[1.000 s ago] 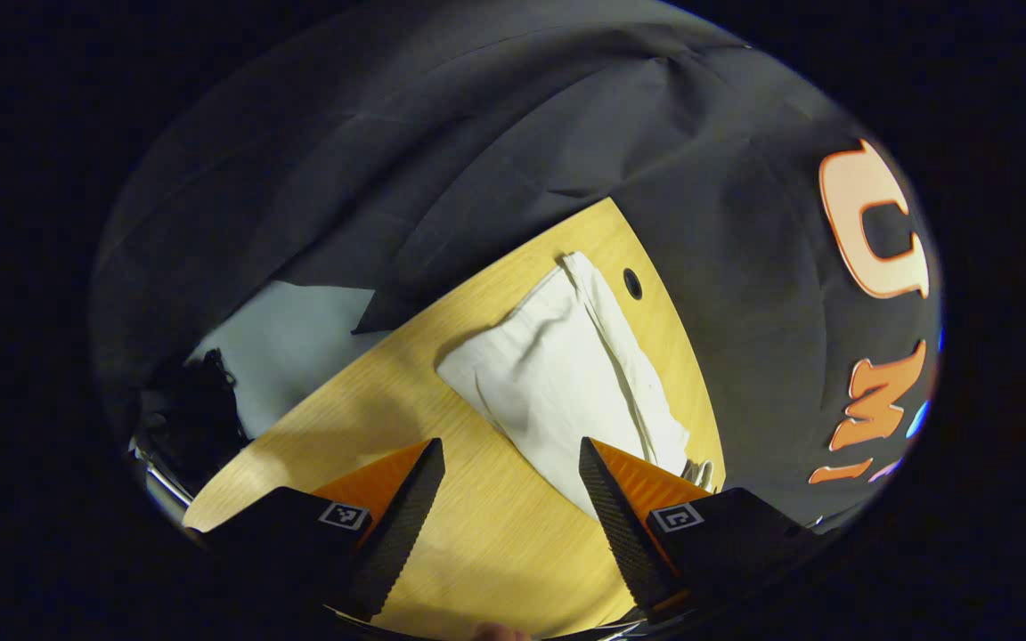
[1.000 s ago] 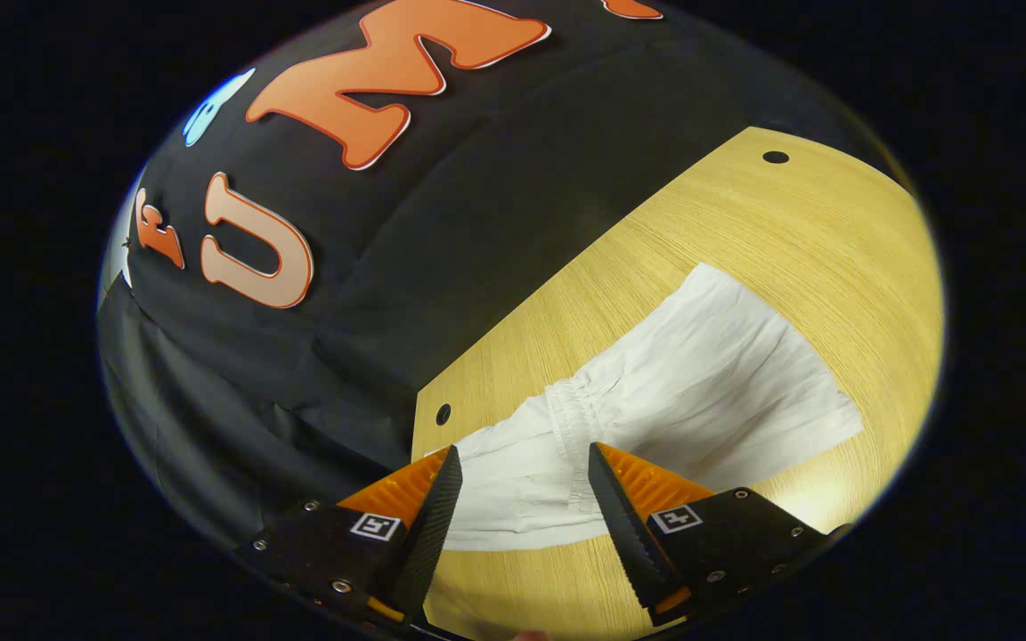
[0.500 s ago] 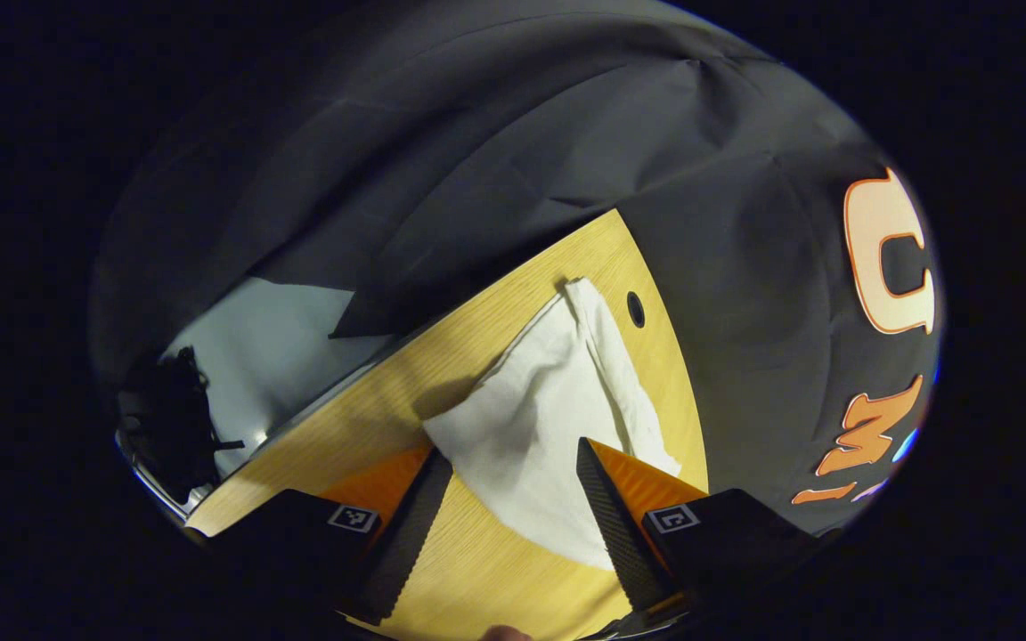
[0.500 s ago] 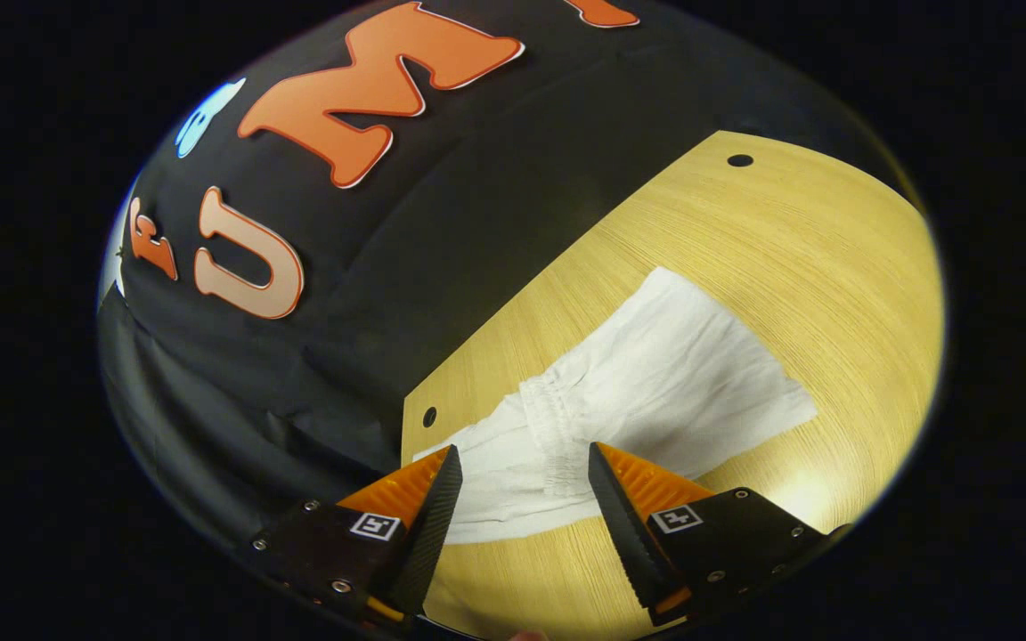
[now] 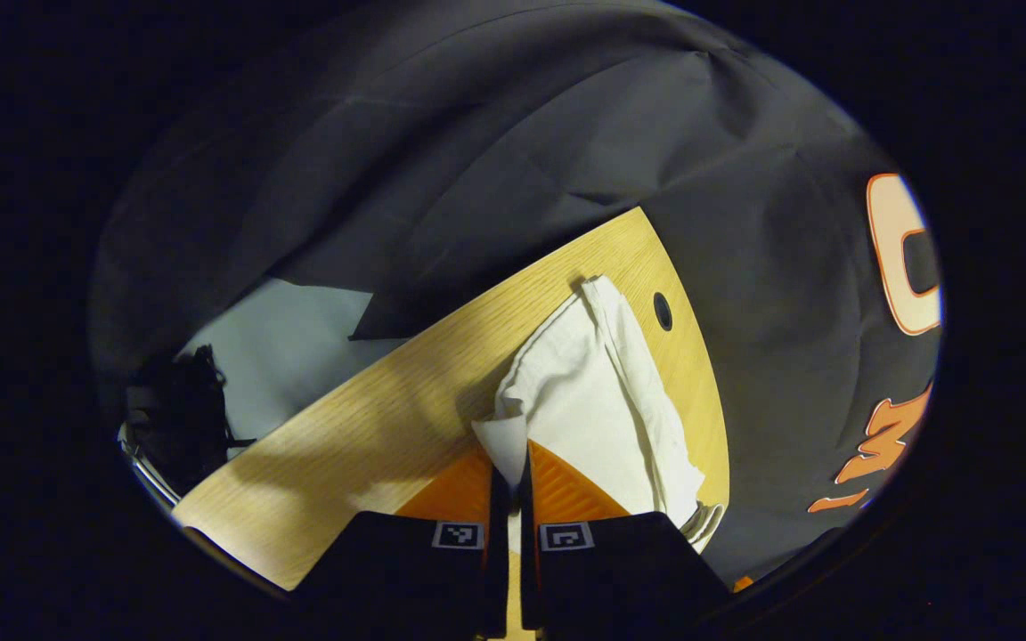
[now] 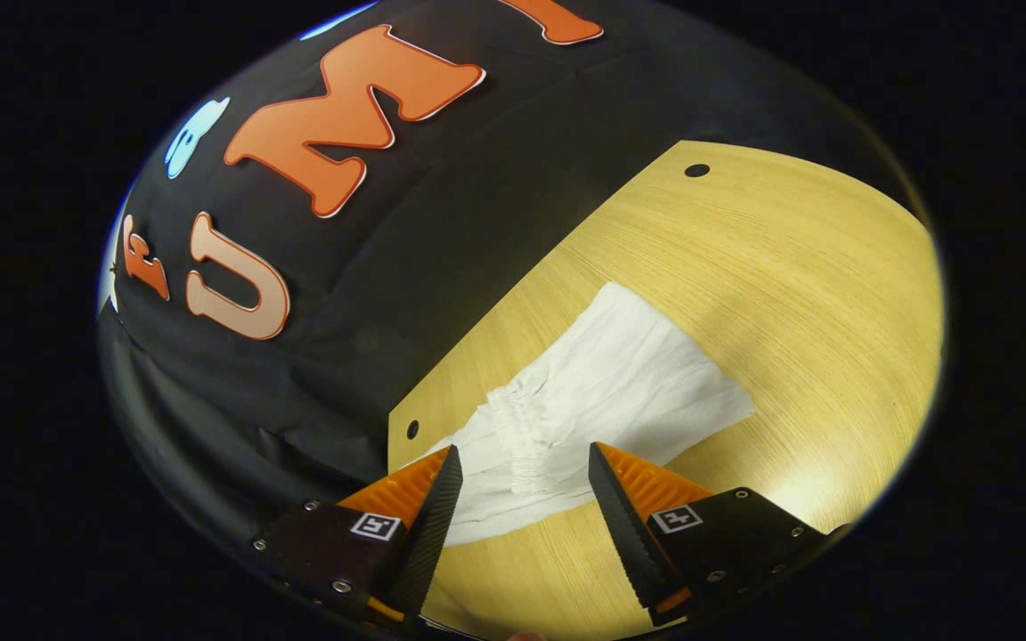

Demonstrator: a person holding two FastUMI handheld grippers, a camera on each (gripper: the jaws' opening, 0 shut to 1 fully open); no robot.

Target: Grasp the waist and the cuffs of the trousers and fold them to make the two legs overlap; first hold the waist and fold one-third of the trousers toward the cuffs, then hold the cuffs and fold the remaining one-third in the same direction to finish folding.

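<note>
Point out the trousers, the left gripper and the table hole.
trousers (image 5: 598, 401), left gripper view, on the flat white cloth.
left gripper (image 5: 510, 467), left gripper view, between its fingertips, shut on the cloth's corner.
table hole (image 5: 663, 312), left gripper view, on the dark opening.

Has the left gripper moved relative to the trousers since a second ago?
Yes. The left gripper has closed in on the white trousers on the wooden table and shut on their near corner, which now stands pinched up.

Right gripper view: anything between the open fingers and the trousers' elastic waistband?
No object. In the right gripper view the right gripper is open, and between it and the waistband lies only more white trousers fabric on the wooden table.
</note>
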